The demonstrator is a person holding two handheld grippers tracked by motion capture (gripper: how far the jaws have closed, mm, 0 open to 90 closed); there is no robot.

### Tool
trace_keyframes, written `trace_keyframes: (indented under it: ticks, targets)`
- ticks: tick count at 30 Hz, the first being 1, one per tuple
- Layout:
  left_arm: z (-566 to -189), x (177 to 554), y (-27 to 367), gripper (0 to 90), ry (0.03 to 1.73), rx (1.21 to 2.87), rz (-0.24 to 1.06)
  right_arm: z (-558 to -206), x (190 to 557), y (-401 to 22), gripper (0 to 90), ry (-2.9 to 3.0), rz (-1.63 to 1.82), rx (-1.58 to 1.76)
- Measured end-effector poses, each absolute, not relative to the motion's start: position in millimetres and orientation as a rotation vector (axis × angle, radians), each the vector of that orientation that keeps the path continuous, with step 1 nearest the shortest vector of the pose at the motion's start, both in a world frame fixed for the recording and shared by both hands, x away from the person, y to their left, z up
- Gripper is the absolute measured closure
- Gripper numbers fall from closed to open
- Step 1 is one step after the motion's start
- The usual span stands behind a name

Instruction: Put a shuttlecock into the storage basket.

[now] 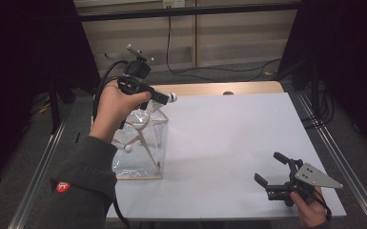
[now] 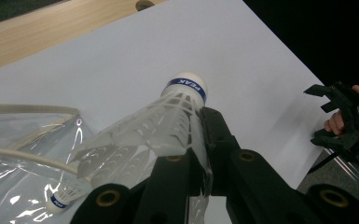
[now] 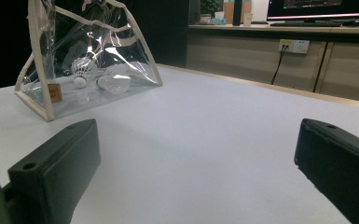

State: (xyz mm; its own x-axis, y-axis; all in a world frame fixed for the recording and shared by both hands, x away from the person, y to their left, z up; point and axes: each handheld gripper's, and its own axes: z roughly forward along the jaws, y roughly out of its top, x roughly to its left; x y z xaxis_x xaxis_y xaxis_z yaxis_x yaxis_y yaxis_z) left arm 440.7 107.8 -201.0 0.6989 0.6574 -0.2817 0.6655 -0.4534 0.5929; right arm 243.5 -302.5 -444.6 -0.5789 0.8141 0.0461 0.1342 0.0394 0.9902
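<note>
My left gripper (image 1: 163, 97) hangs above the top of a clear plastic bag (image 1: 145, 143) with cream piping, at the table's left. It is shut on a white shuttlecock (image 1: 170, 97), whose cork points away to the right. In the left gripper view the jaws pinch the plastic skirt of that shuttlecock (image 2: 168, 116), and another shuttlecock (image 2: 65, 198) lies in the bag (image 2: 23, 158) below. My right gripper (image 1: 267, 167) rests near the front right corner, open and holding nothing. The right gripper view shows the bag (image 3: 98, 46) with two shuttlecocks (image 3: 81, 70) inside.
A white sheet (image 1: 229, 138) covers the table, with a strip of bare wood (image 1: 219, 88) at its far edge. Black curtains stand to both sides. Cables trail across the floor behind the table. The right gripper (image 2: 316, 112) appears far off in the left gripper view.
</note>
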Motion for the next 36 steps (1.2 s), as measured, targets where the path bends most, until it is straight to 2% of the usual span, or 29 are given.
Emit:
trace_keyframes:
  ticks: [36]
  targets:
    - [-199.4, 445.7, 137.5, 88.7, 1.075, 2.183, 0.037, -444.9, 243.5, -302.1, 0.1, 1.771, 1.585, 0.955]
